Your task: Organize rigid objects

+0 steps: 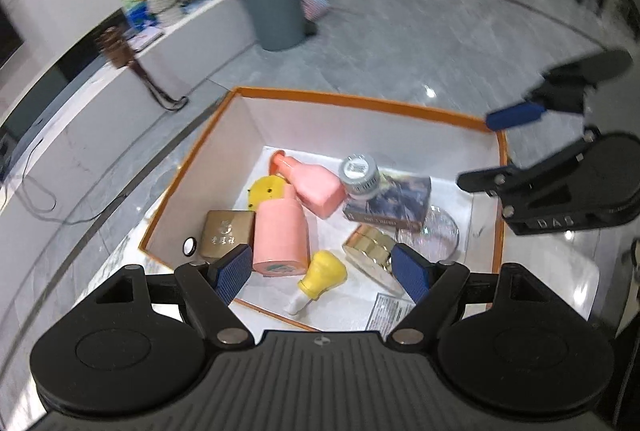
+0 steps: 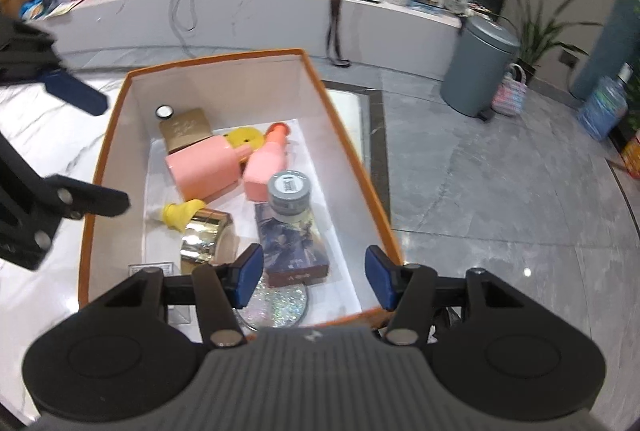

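Observation:
An orange-rimmed white box (image 1: 360,99) (image 2: 216,57) holds a large pink bottle (image 1: 280,231) (image 2: 204,167), a small pink bottle (image 1: 316,187), a grey jar (image 1: 359,173) (image 2: 289,193) lying on a dark blue carton (image 1: 390,203) (image 2: 290,243), a gold tin (image 1: 370,247) (image 2: 206,235), a small yellow bottle (image 1: 322,275), a brown box (image 1: 226,233) and a glittery glass dish (image 2: 280,305). My left gripper (image 1: 324,271) (image 2: 114,155) hangs open above the box's near end, holding nothing. My right gripper (image 2: 314,277) (image 1: 476,151) hovers open over the carton's end, pads clear of it.
The box stands on a white marble table (image 2: 40,135). A paper label (image 1: 390,311) lies in the box's near corner. Beyond the table are grey floor tiles, a grey bin (image 1: 274,5) (image 2: 478,63) and a low white cabinet (image 2: 256,15) with clutter on it.

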`<state>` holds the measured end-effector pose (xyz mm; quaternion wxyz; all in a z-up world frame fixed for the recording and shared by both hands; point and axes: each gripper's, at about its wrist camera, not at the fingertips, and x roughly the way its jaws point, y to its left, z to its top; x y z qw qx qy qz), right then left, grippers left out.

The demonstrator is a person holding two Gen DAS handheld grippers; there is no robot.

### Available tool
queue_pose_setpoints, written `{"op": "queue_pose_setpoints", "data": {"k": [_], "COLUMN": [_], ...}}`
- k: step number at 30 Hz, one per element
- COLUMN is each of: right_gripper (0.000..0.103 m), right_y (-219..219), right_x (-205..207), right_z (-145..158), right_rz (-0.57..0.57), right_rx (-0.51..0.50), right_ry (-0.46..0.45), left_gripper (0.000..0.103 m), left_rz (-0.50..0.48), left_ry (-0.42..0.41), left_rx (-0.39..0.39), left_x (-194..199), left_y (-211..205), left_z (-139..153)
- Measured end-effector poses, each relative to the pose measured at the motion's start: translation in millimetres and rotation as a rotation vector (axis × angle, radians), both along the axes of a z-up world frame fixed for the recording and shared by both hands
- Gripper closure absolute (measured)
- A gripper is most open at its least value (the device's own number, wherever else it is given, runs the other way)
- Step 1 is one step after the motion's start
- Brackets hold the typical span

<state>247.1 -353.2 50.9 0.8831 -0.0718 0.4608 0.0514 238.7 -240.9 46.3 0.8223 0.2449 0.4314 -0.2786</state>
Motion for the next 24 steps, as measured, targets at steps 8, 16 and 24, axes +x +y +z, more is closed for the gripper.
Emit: {"op": "queue_pose_setpoints", "data": {"k": [8,16,24], "right_gripper": [0.026,0.017,0.006], "right_y": [-1,4,14], "right_x": [-23,-46,-60], "right_z": [11,17,15], "right_rz": [-0.115,-0.178,-0.318], "right_rx": [0.026,0.052,0.083], "right_ry": [-0.092,-0.162,-0.212], "left_gripper": [0.008,0.007,0.007], "left_rz": [0.212,0.312,0.441], "left_ry": [-0.039,-0.098,-0.114], "left_rx": [-0.139,-0.172,-0.196], "left_x": [-21,-47,-58], "left_y": [21,27,28], "left_z": [5,4,3]}}
